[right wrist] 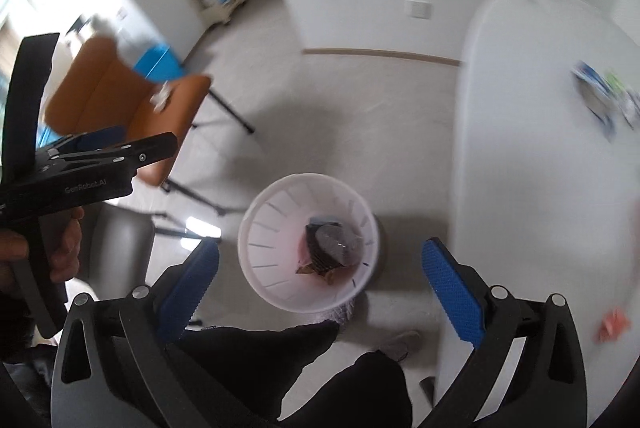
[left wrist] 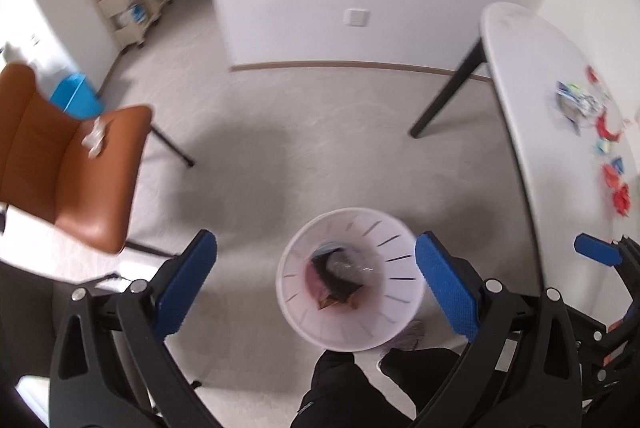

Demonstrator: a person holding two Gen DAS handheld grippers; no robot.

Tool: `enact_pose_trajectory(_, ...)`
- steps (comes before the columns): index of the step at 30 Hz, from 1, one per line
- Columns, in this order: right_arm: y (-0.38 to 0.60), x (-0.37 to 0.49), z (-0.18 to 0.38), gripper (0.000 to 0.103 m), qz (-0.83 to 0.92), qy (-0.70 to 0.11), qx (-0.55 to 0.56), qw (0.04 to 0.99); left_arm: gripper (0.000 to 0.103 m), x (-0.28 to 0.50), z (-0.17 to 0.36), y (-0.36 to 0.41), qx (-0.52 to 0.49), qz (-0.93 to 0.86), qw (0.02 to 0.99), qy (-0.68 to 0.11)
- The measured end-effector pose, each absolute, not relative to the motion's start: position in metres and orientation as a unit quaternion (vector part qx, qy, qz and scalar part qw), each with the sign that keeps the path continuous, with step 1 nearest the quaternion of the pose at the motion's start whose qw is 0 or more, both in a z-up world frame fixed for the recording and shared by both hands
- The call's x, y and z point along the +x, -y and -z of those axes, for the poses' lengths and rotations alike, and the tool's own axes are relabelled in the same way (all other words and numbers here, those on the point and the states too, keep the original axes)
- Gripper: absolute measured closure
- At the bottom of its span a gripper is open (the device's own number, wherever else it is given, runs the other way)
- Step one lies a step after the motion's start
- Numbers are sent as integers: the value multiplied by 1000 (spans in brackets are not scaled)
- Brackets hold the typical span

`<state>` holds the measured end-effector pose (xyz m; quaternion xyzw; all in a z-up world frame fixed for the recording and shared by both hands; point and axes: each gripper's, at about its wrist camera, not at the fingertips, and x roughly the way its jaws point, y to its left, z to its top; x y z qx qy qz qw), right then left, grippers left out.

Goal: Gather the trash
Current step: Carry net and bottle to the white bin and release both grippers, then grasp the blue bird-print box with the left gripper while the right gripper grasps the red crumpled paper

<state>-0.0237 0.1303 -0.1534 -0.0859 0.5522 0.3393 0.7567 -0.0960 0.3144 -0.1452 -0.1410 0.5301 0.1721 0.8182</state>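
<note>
One white bin (left wrist: 350, 280) stands on the floor beside a white table (left wrist: 532, 67), with dark and pink wrappers (left wrist: 334, 278) inside. Both grippers hover above it, empty, jaws spread wide: the left gripper (left wrist: 316, 282) frames the bin between its blue pads, and the right gripper (right wrist: 320, 286) does too. One orange chair (left wrist: 68, 163) holds a crumpled tissue (left wrist: 94, 137). Scattered litter (left wrist: 580, 103), blurred, lies on the table, too many scraps to count. Only the right view shows the hand (right wrist: 60, 252) gripping the left gripper's handle.
</note>
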Motion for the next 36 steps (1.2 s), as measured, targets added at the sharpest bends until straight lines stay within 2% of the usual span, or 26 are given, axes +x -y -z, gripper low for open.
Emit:
enact_pose_trajectory(16, -29, 5, 144, 3, -245, -555, -16, 795, 8, -12, 120, -205, -52, -45, 849, -523)
enact_pose_trajectory(24, 46, 18, 140, 3, -175, -552, 35, 815, 8, 71, 117, -135, 9, 46, 850, -525)
enact_pose_trajectory(29, 89, 28, 138, 3, -129, -549, 73, 822, 8, 136, 121, -88, -21, 50, 836, -546)
enact_pose_trajectory(36, 142, 48, 142, 3, -98, -546, 120, 823, 8, 227, 126, -43, -166, -17, 798, -580)
